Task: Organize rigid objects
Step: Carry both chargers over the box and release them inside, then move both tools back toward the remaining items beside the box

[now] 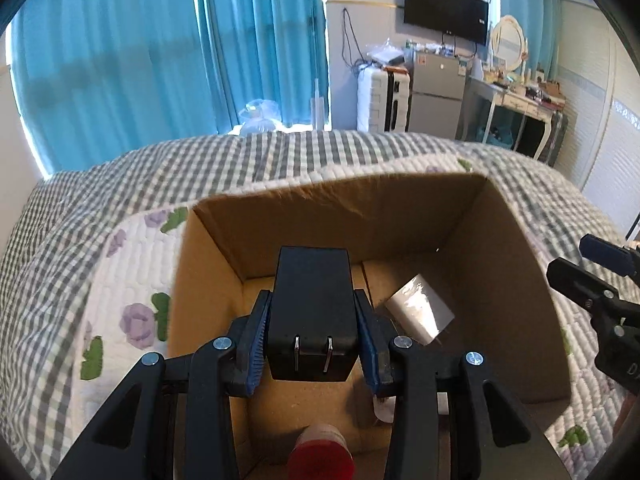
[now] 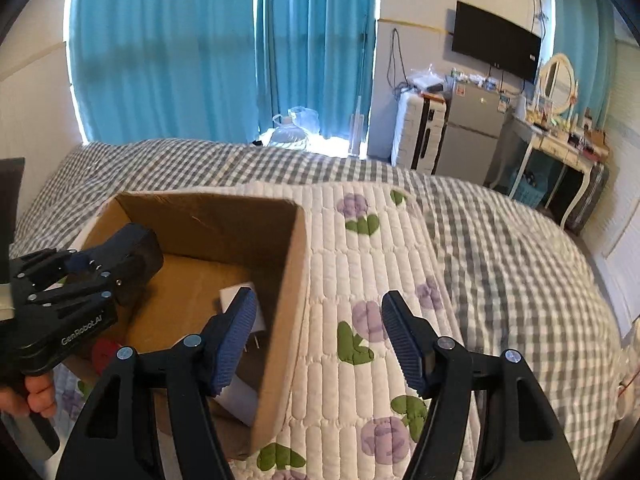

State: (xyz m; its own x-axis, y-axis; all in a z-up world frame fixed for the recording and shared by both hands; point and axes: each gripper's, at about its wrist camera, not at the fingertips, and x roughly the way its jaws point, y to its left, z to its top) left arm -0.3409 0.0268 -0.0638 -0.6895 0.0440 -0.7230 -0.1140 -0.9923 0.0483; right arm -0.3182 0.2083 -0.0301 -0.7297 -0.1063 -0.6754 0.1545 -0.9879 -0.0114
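Turquoise curtains (image 2: pixel 168 52) hang behind the bed, whose quilted white cover with purple flowers (image 2: pixel 360 280) carries an open brown cardboard box (image 1: pixel 516 264). At my left, my left gripper (image 1: pixel 314 344) hangs over the box, its blue ribbed pads pressed against both sides of a black two-pronged plug adapter (image 1: pixel 312 312), which sits above the box floor with its metal prongs facing the camera. Below it, near the box's near wall, lies a cylinder with a red end (image 1: pixel 320 460). Further right on the box floor rests a white plug adapter (image 1: pixel 420 308). My right gripper (image 2: pixel 320 344) hovers over the box's right wall with fingers spread wide, holding nothing.
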